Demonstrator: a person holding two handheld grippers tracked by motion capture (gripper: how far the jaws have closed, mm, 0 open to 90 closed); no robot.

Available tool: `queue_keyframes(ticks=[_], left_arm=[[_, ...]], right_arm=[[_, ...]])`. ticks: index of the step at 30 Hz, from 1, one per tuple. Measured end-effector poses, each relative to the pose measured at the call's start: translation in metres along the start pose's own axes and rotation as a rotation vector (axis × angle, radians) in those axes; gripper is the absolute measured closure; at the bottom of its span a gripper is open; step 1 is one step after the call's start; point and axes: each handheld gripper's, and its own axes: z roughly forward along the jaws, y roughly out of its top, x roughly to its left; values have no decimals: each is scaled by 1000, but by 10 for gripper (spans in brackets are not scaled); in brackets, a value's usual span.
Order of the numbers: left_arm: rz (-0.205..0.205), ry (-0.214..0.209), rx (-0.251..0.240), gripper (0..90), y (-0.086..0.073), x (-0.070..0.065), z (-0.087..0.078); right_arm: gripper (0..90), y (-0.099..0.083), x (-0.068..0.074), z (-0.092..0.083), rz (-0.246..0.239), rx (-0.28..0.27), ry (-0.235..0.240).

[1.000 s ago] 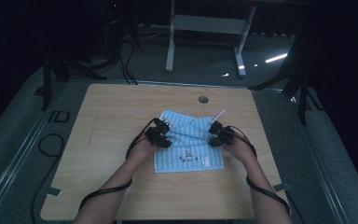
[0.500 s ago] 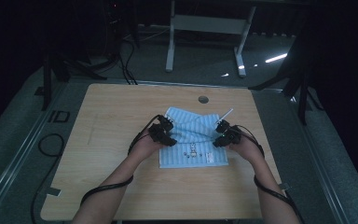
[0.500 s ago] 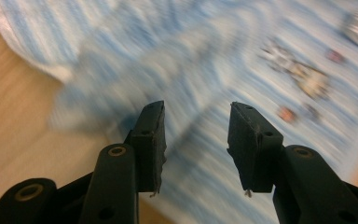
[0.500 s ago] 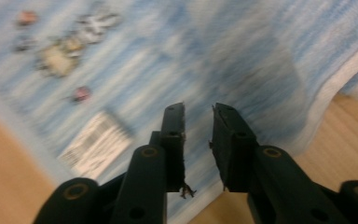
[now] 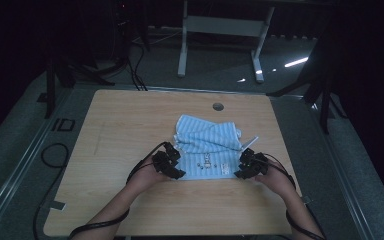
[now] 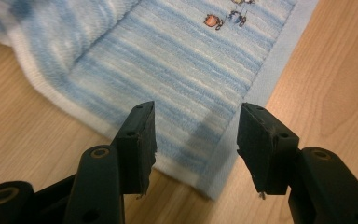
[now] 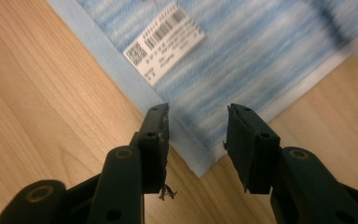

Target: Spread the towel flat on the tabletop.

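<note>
A blue and white striped towel (image 5: 207, 147) lies on the wooden table (image 5: 130, 130), flat at its near half and bunched at its far half. My left gripper (image 5: 169, 164) is at the towel's near left corner (image 6: 205, 184); its jaws stand open with the corner between them, apart from both pads. My right gripper (image 5: 245, 167) is at the near right corner (image 7: 200, 163), open the same way. A white barcode label (image 7: 164, 41) is on the towel near that corner. Small embroidered figures (image 6: 223, 17) mark the towel's flat part.
A round cable hole (image 5: 218, 106) sits near the table's far edge. Black cables (image 5: 50, 155) lie on the floor at the left. A white table frame (image 5: 220, 30) stands beyond the table. Bare wood surrounds the towel on all sides.
Both hands have pulled toward the near edge, drawing the towel's near half flat. The jaws now stand open at the near corners.
</note>
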Motion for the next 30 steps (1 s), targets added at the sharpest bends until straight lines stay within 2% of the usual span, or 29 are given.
queue_keyframes(ticks=[3,5,8,10,13,16,19,20,21,22,23,24,26,30], left_arm=[[24,31,20,468,4,0,6],[39,38,34,468,6,-1,11],[36,56,43,469,9,-3,13],[36,59,39,488,8,-4,12],[48,52,39,612,9,-9,12],[62,43,39,816,11,-14,13],[56,44,47,857,14,-14,12],[39,30,38,858,14,-13,9],[39,30,38,861,14,-13,9],[27,7,15,861,15,-13,-1],[27,7,15,861,15,-13,-1],[41,7,9,861,15,-15,-9],[37,-17,-17,860,14,-19,-23],[76,-32,-45,859,9,-34,-52]], right_arm=[[590,0,-1,1,6,-4,-4],[600,1,-1,2,4,0,-15],[617,3,0,2,1,9,-26],[677,4,2,2,-5,9,-29],[781,4,6,3,-23,9,-62],[827,6,9,3,-37,12,-79],[840,7,9,2,-33,15,-67],[840,7,8,0,-27,6,-61],[840,6,8,-4,-25,-9,-55],[840,5,8,-9,-23,-27,-52],[840,5,8,-9,-23,-27,-52],[840,4,9,-16,-21,-45,-46],[840,1,14,-32,-32,-87,-43],[839,-6,32,-60,-67,-139,-57]])
